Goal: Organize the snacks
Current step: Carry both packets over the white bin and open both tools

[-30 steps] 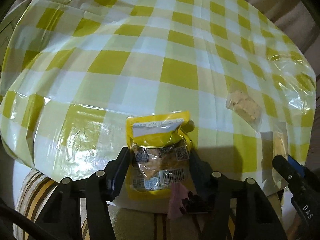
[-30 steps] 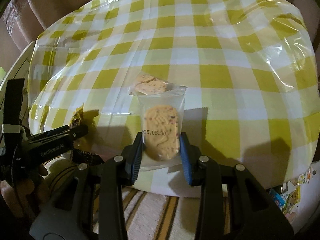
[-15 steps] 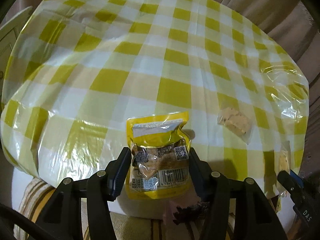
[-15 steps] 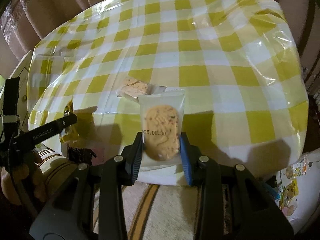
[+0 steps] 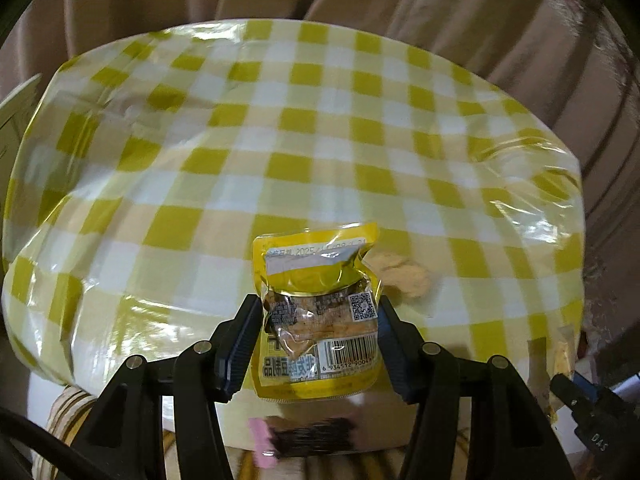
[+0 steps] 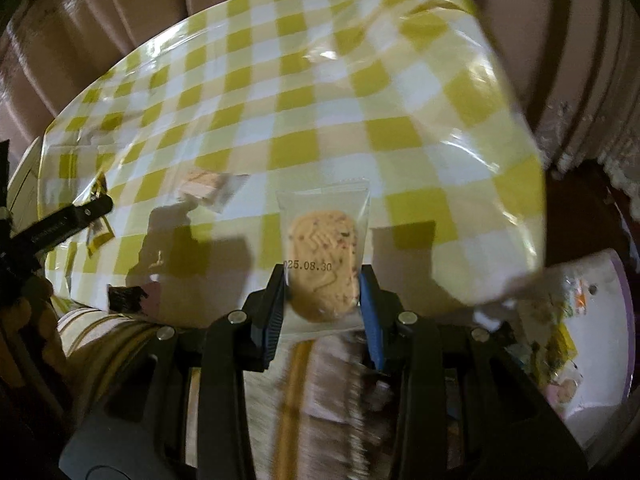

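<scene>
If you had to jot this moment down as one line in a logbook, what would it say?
left gripper: shut on yellow snack pouch | right gripper: shut on clear-wrapped cookie | both held off checked table | one wrapped cookie on table

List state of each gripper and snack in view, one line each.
left gripper: shut on yellow snack pouch
yellow snack pouch: sealed, held clear of the table
right gripper: shut on wrapped biscuit
wrapped biscuit: sealed in clear wrapper, held clear of the table
second wrapped biscuit: lying on the checked tablecloth, not held
</scene>
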A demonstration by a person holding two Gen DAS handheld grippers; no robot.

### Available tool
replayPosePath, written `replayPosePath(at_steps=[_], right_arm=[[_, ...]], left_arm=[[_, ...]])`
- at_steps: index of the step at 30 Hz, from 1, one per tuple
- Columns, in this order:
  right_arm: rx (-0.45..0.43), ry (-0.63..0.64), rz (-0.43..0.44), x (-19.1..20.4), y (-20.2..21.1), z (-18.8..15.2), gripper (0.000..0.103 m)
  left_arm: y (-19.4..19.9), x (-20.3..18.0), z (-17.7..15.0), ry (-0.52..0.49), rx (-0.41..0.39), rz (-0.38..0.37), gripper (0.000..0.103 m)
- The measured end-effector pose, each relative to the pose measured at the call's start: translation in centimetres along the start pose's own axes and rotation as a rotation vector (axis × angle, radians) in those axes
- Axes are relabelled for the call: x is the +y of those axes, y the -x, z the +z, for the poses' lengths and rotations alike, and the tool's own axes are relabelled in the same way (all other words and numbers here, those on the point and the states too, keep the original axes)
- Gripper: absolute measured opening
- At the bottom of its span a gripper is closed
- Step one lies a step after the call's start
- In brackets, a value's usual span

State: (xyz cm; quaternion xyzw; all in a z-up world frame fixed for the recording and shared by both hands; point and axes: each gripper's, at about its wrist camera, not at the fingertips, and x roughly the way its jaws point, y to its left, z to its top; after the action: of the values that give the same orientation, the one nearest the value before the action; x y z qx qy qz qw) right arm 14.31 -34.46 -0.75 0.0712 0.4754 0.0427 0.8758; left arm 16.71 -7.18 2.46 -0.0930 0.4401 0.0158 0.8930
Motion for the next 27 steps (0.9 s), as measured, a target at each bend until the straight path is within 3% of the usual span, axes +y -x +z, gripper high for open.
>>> replayPosePath(at_steps=[11,18,27], right_arm=[[0.022,-0.141,-0.114,-9.1,2.7,-3.4,0.039],[0.041,-0.253,-0.205,-15.8,4.2,-5.9,0.039],[0.05,-0.356,-0.257,-22.2,6.0,-8.7,0.039]], left_arm=[[1.4,-9.0,-1.2,-0.146,0.011,-0.153,0.057],[2.1,-15.9,-3.7,-0.279,0.044,-0.249,0.057],[3.4,-25.3,-8.8,-0.471,0.131,-0.399,0.057]])
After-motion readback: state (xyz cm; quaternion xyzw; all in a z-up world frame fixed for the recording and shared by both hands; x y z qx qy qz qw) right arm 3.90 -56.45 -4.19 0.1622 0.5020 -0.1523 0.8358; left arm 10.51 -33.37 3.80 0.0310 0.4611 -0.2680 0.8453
